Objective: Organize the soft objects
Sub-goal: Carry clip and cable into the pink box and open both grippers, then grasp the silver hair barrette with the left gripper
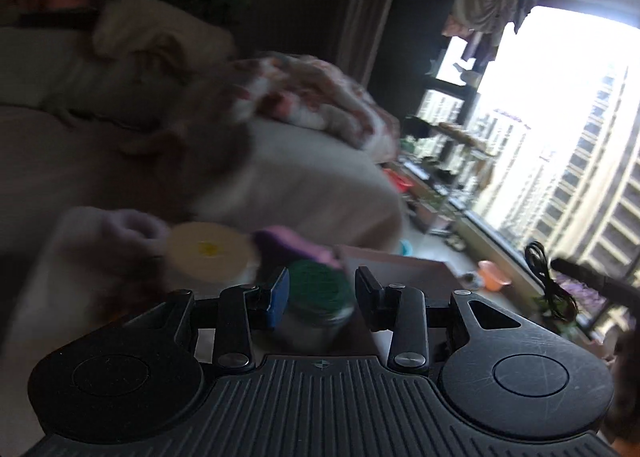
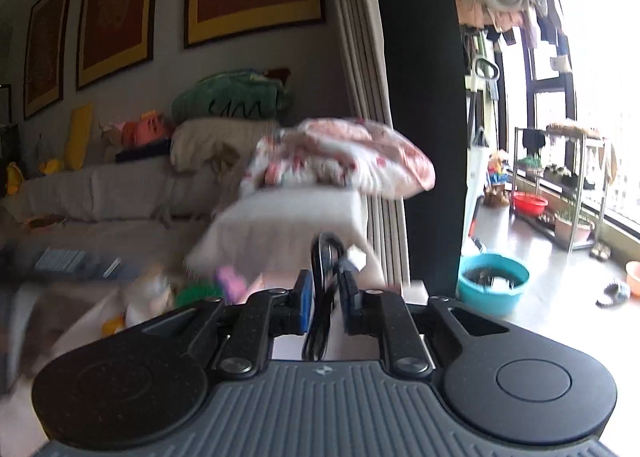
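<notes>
Gripping nothing, the left gripper (image 1: 322, 297) gapes around a green-topped jar (image 1: 320, 309); right gripper (image 2: 329, 297) loosely straddles a coiled black cable (image 2: 323, 289).

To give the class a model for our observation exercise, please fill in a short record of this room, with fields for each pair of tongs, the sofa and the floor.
left tongs: green round thing between them; grip unclear, blurred
right tongs: black cable between them; grip unclear
sofa: floral cushion on its near end
floor: teal basin
</notes>
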Tool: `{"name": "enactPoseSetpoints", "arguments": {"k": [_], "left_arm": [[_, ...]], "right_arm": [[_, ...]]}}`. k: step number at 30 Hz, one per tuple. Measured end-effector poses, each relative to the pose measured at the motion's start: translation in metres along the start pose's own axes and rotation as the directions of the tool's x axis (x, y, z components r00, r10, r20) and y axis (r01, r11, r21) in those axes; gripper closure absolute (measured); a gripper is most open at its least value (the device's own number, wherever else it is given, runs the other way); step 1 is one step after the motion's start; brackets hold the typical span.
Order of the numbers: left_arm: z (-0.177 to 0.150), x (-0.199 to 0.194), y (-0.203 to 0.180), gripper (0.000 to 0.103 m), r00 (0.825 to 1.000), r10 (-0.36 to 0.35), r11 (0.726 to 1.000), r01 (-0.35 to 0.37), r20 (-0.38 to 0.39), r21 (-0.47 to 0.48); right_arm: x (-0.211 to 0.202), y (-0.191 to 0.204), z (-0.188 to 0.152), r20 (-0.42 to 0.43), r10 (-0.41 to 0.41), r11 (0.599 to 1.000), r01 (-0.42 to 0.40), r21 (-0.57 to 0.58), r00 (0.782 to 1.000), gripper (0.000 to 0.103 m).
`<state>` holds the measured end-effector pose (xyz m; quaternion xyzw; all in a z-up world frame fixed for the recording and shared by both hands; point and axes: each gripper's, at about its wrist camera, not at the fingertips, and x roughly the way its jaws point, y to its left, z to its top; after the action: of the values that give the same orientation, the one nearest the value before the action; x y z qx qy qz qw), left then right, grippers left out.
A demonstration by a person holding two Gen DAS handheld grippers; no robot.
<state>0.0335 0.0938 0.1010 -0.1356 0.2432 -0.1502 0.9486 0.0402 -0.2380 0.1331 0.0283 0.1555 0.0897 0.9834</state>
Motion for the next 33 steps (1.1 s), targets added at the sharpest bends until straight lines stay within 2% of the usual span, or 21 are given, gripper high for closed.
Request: {"name": "enactPoseSetpoints", "arguments": {"k": [1, 2, 6, 12, 14, 16, 18, 21, 23, 28, 31, 33], "left_arm": [[-0.002, -0.002, 0.007, 0.063, 0.999, 0.033, 0.999, -0.033, -0.011, 0.001], [-0.006, -0.003, 0.016, 0.063, 0.997, 0.064, 0.998, -0.064, -0.034, 0.003], [-0.035, -0.005, 0.032, 0.063, 0.980, 0.109, 0.994, -0.110, -0.168, 0.003], [-0.079, 0.016, 0.023, 0.063, 0.946, -0.024, 0.995, -0.008, -0.322, -0.099], [-0.086, 0.025, 0.016, 0.063, 0.946, -0.035, 0.994, 0.001, -0.323, -0.105], [-0.090, 0.032, 0.005, 0.063, 0.957, 0.001, 0.999, -0.013, -0.290, -0.042], [-0.092, 0.039, -0.004, 0.063, 0.961, 0.036, 0.999, -0.028, -0.275, 0.035], [-0.097, 0.045, -0.012, 0.063, 0.962, 0.136, 0.980, -0.095, -0.237, 0.175], [-0.099, 0.037, -0.010, 0.063, 0.954, 0.185, 0.967, -0.134, -0.235, 0.218], [-0.103, 0.010, 0.019, 0.061, 0.940, 0.242, 0.960, -0.196, -0.241, 0.201], [-0.103, -0.009, 0.042, 0.061, 0.947, 0.224, 0.973, -0.203, -0.230, 0.112], [-0.103, -0.019, 0.053, 0.061, 0.959, 0.194, 0.981, -0.186, -0.207, 0.057]], "right_arm": [[0.011, 0.003, 0.006, -0.006, -0.013, 1.000, 0.012, -0.004, 1.000, 0.055], [0.017, 0.008, 0.008, -0.006, -0.023, 1.000, 0.023, -0.012, 1.000, 0.052], [0.026, 0.028, -0.003, -0.045, 0.006, 0.999, -0.007, -0.038, 0.999, 0.052], [0.025, 0.068, -0.060, -0.171, 0.067, 0.986, -0.092, -0.141, 0.983, 0.052], [0.023, 0.082, -0.081, -0.208, 0.078, 0.974, -0.119, -0.192, 0.975, 0.052], [0.020, 0.095, -0.097, -0.226, 0.083, 0.962, -0.137, -0.237, 0.971, 0.052], [0.016, 0.106, -0.108, -0.239, 0.103, 0.950, -0.167, -0.264, 0.966, 0.052], [0.018, 0.123, -0.118, -0.266, 0.134, 0.931, -0.213, -0.296, 0.955, 0.052], [0.024, 0.132, -0.122, -0.271, 0.137, 0.916, -0.226, -0.332, 0.953, 0.052], [0.036, 0.159, -0.128, -0.240, 0.124, 0.869, -0.222, -0.442, 0.963, 0.054], [0.050, 0.173, -0.126, -0.239, 0.110, 0.856, -0.214, -0.471, 0.965, 0.060], [0.060, 0.181, -0.123, -0.255, 0.122, 0.851, -0.233, -0.470, 0.959, 0.063]]}}
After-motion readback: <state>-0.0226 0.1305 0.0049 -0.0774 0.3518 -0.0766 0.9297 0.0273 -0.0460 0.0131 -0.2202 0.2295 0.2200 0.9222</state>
